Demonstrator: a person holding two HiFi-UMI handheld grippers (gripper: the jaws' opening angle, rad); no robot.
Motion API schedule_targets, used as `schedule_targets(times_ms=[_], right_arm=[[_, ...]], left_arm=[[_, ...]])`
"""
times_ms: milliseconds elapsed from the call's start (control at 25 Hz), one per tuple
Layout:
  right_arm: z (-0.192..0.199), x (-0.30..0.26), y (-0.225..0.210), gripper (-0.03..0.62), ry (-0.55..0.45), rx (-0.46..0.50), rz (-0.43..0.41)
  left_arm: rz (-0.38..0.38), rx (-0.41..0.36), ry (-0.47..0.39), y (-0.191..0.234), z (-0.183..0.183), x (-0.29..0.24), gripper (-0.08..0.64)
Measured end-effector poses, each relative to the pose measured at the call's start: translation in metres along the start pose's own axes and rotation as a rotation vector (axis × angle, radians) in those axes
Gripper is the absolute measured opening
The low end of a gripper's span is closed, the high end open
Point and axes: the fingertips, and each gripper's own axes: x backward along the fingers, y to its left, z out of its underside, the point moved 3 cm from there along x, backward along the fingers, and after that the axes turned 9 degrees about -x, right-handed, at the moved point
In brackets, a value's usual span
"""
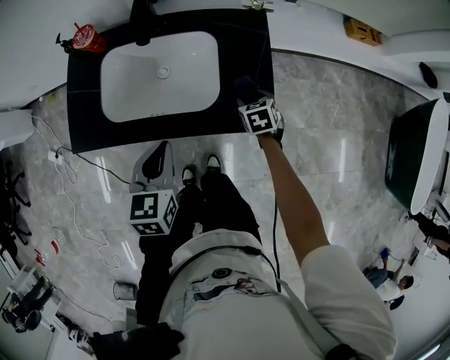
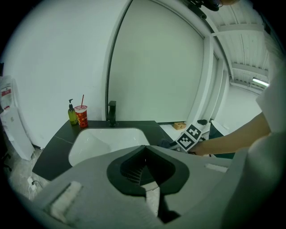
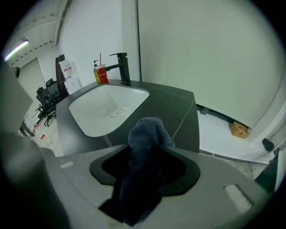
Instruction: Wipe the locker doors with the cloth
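Head view, vanity top (image 1: 239, 42): a dark slab at far centre. It holds a white basin (image 1: 158, 74) with a black tap (image 1: 144, 21) at the far edge and a red cup (image 1: 88, 36) at the far left corner.
Head view, right gripper (image 1: 247, 95): over the slab's near right corner, at the end of the person's outstretched arm.
Head view, cloth (image 1: 244, 84): a dark bundle at the right gripper's tips, above the slab. Whether it touches the slab cannot be told.
Head view, left gripper (image 1: 162, 151): low and near, over the marble floor (image 1: 337, 126), just left of the person's shoes (image 1: 200, 169) and well apart from the cloth.
Left gripper view, jaws: pressed together with nothing between them.
Left gripper view, background: the basin, tap and red cup lie beyond, with a green bottle (image 2: 72, 114) beside the cup. The right gripper's marker cube shows to the right.
Right gripper view, jaws: spread apart. The cloth (image 3: 145, 138) stands bunched in the gap and is not clamped.
Right gripper view, background: the basin lies far left, and a cardboard box (image 3: 238, 129) sits on the floor at the right.
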Motion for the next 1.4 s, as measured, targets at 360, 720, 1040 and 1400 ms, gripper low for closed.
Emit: schedule_targets(times_ms=[360,720,1040,1400], right_arm=[[-0.001,-0.004,0.003,0.120,0.000,0.044,-0.001],[-0.008,0.036,0.021,0.103,-0.124,0.048,-0.023],[-0.009,0.111,0.047,0.104,-0.293,0.064,-0.003],[0.023,0.212,0.095,0.104,-0.452,0.154,0.087]], left_arm=[[-0.005,-0.008,0.025,-0.002,0.009,0.005,0.003],[-0.048,-0.002,0.015,0.000,0.020,0.031,0.003],[-0.053,0.003,-0.029,-0.002,0.035,0.071,0.003],[-0.066,-0.007,-0.119,-0.002,0.075,0.153,0.003]])
